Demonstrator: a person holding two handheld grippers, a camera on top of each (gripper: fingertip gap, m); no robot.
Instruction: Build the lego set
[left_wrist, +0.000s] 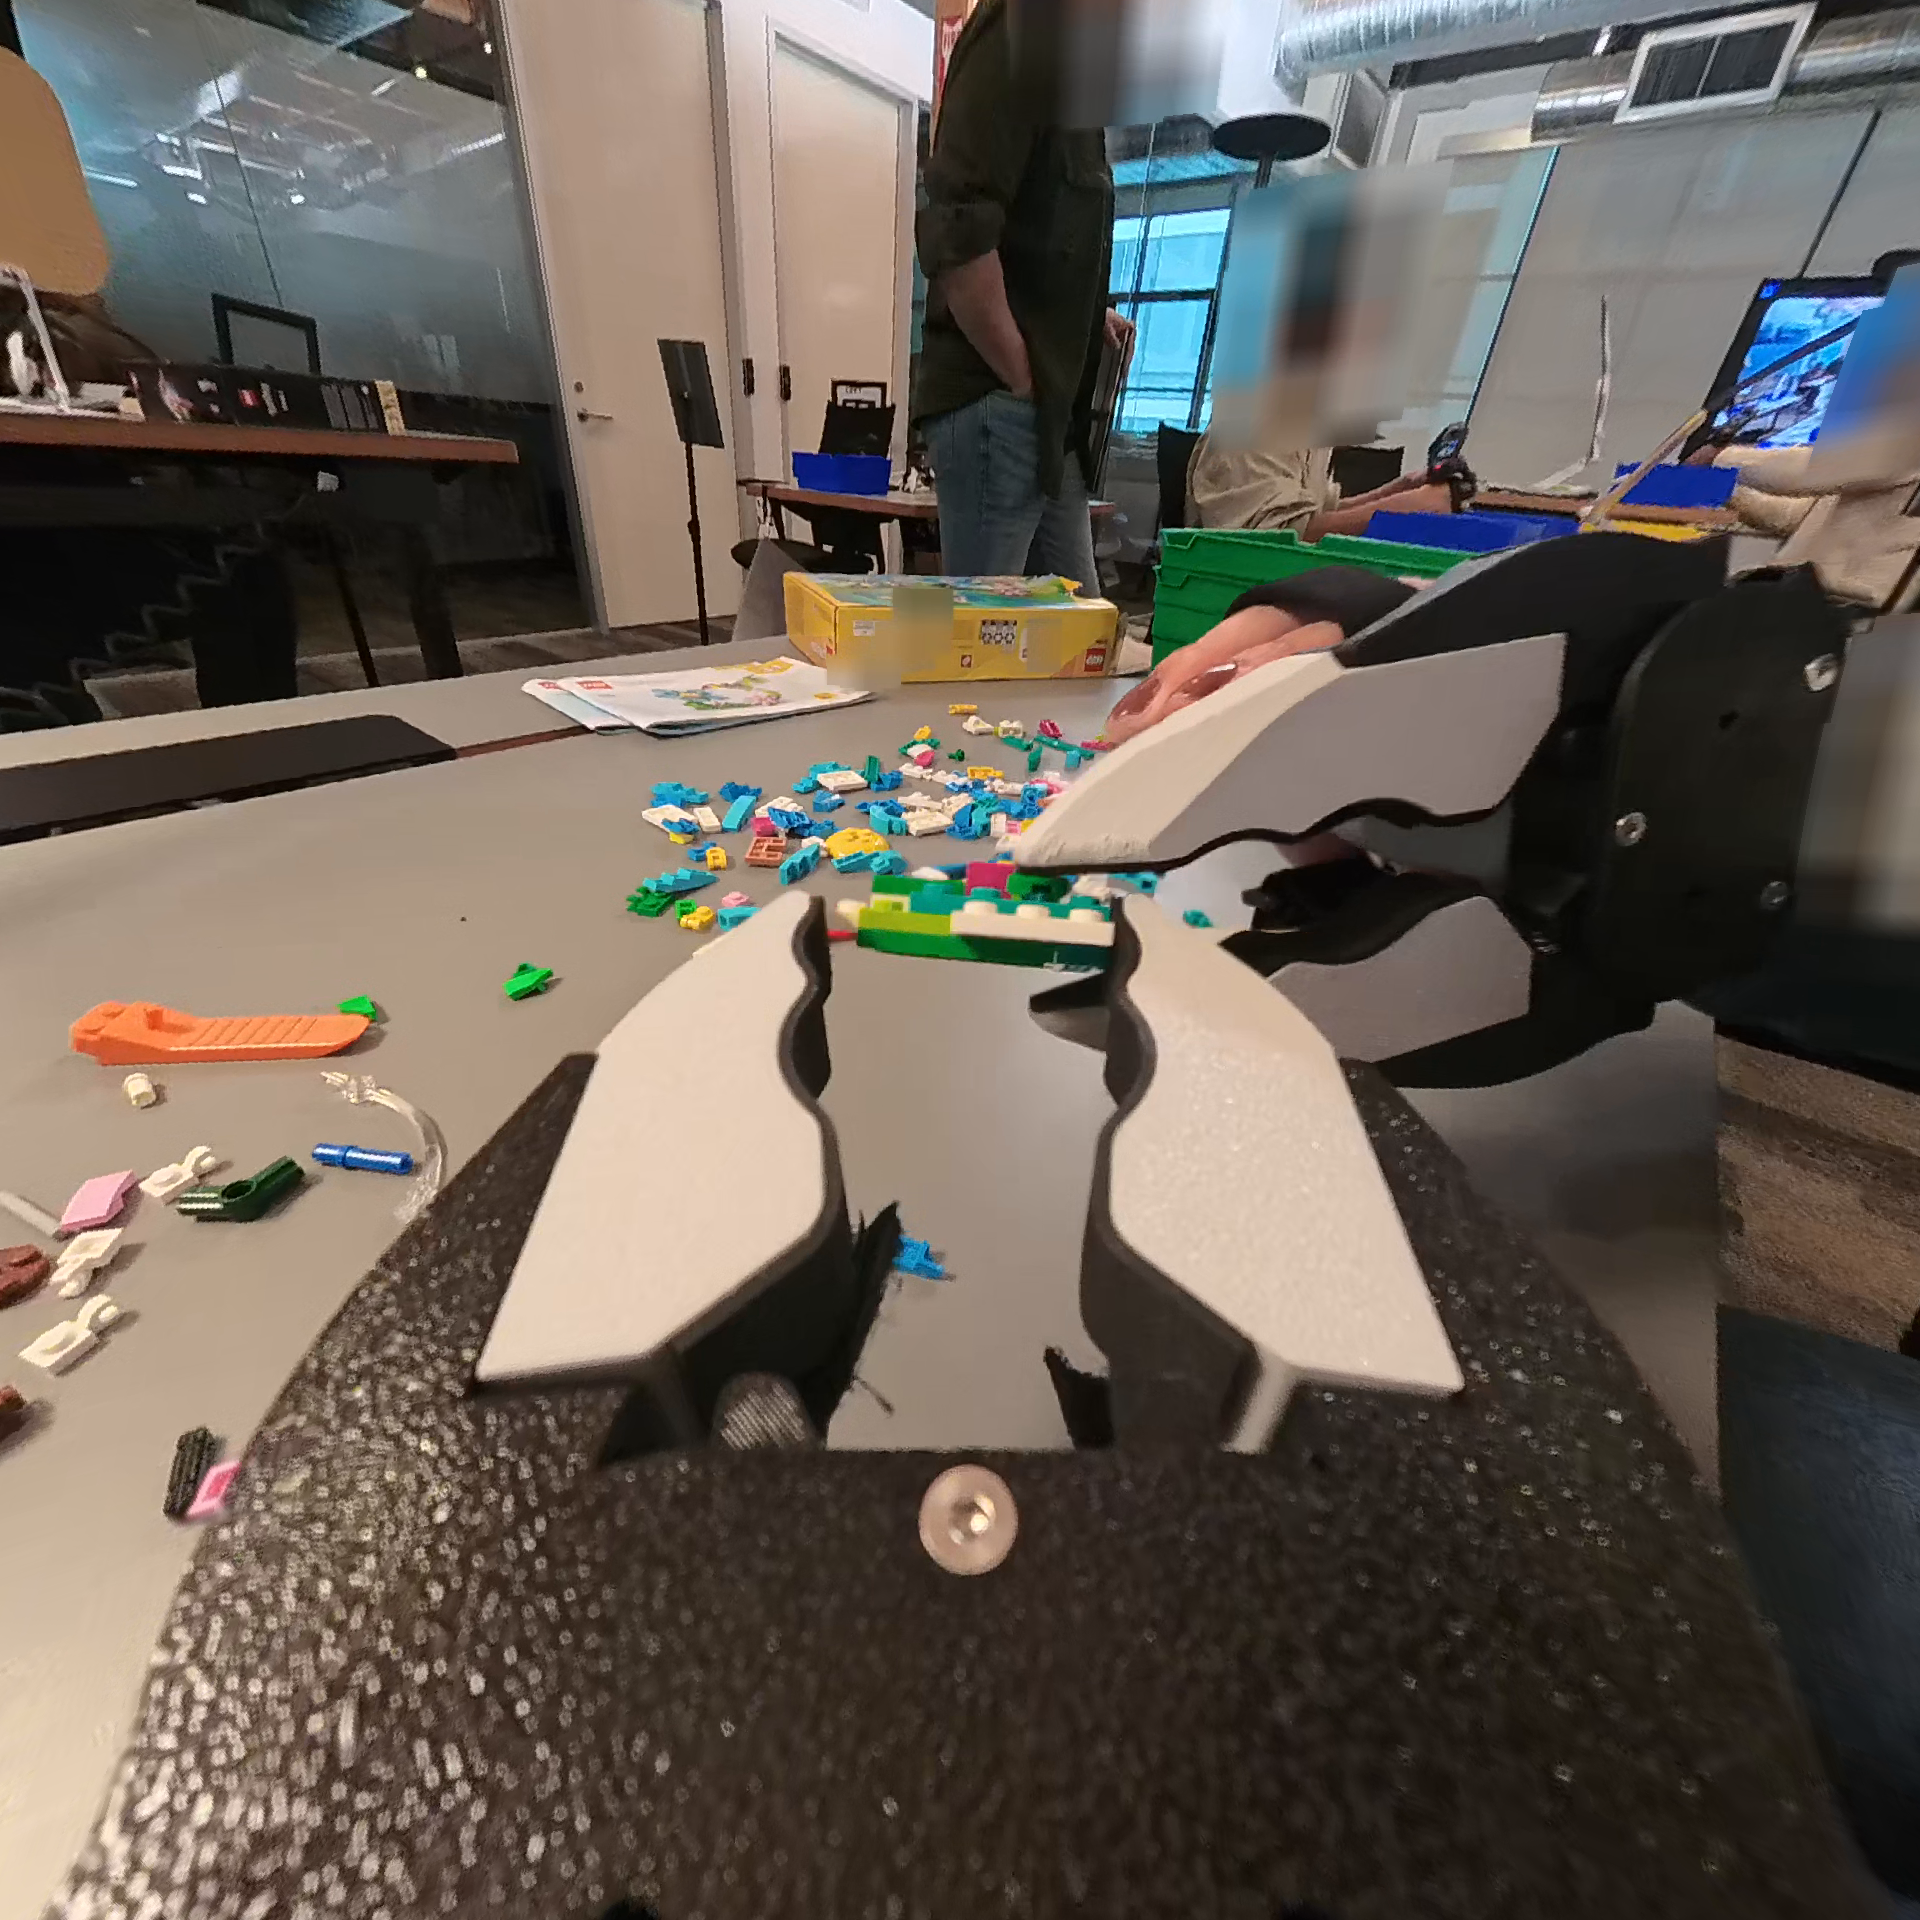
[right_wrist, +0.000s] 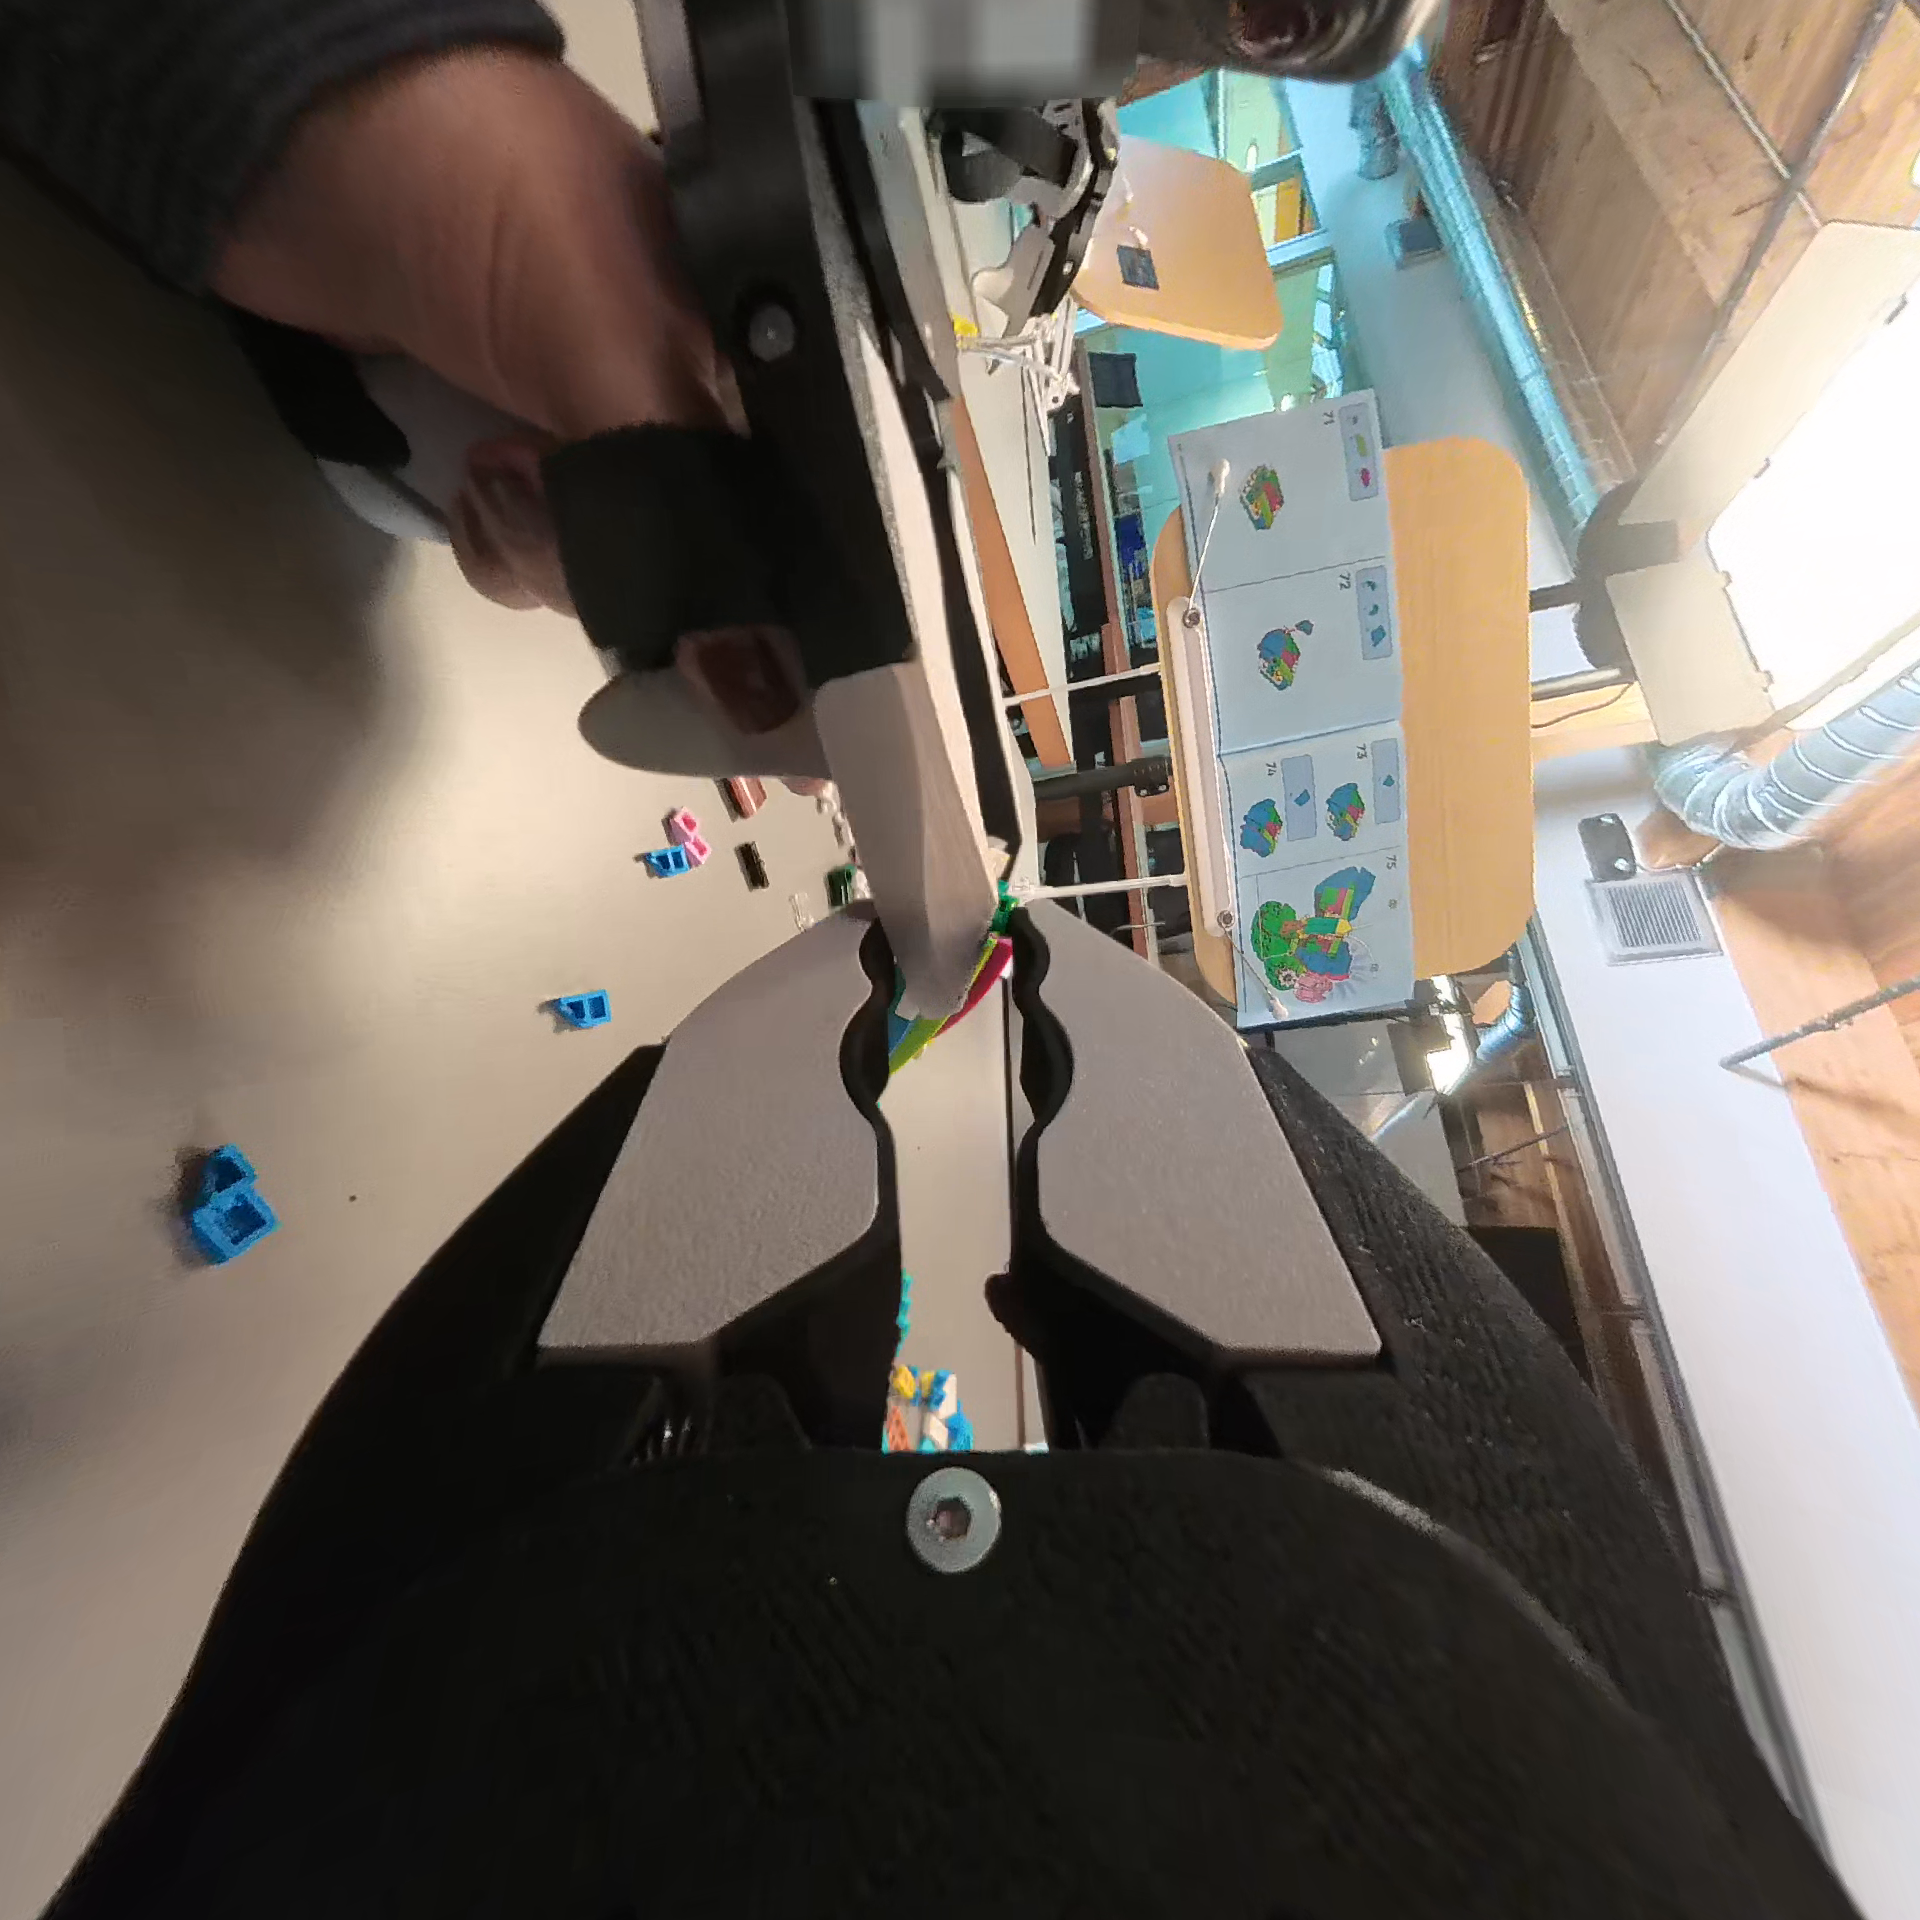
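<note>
A small lego assembly (left_wrist: 997, 928) of green, white and pink bricks is held just above the grey table (left_wrist: 416, 894). My left gripper (left_wrist: 971, 920) grips it by its two ends. My right gripper (left_wrist: 1039, 928) comes in from the right, turned sideways, with one finger above the assembly and one below. In the right wrist view the assembly (right_wrist: 920, 1039) shows as green, pink and lime edges between my right gripper's (right_wrist: 951, 930) tips, partly hidden by one of the left gripper's fingers (right_wrist: 925, 831).
A pile of loose bricks (left_wrist: 883, 800) lies behind the assembly. An orange brick separator (left_wrist: 208, 1034) and small parts (left_wrist: 104, 1226) lie at the left. A booklet (left_wrist: 696, 691), a yellow box (left_wrist: 945, 623) and green crates (left_wrist: 1247, 582) stand behind. An open instruction page (right_wrist: 1309, 727) is propped up. People are beyond. The grippers are tip to tip, or close to it. About 20 centimeters separates my left fingertips from the orange brick separator (left_wrist: 208, 1034).
</note>
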